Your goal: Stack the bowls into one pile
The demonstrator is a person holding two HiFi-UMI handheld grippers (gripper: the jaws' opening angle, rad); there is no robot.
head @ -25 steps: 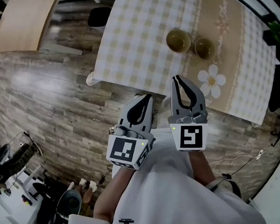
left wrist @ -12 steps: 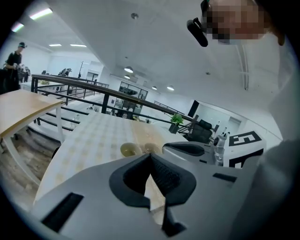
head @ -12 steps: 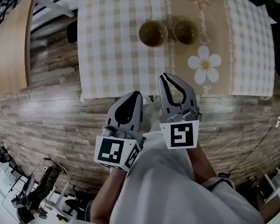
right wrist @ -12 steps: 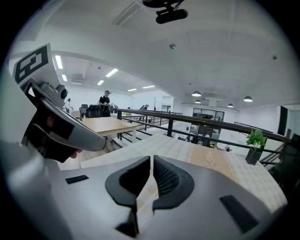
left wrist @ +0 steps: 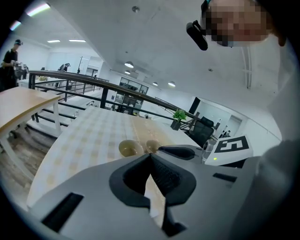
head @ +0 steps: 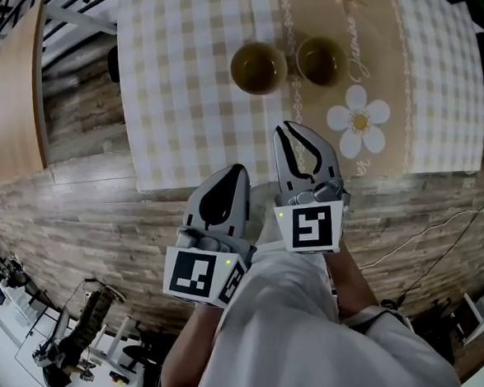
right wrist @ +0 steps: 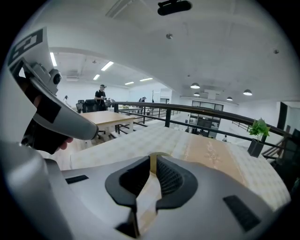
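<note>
Left bowl [head: 258,67] and right bowl [head: 319,61], unstacked, upper centre on counter [head: 185,85]; left gripper [head: 236,172], right gripper [head: 294,131] below, jaws together, empty, apparently poised before reaching.

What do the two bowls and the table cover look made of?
Left bowl and right bowl: probably glazed ceramic, olive-brown, with a slight sheen at the rims. Tablecloth: seemingly woven fabric, matte, checked pattern; it could be coated, hard to tell.

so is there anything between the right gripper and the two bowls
No, only bare tablecloth. In the head view nothing stands between the right gripper and the left-hand bowl or the right-hand bowl.
</note>
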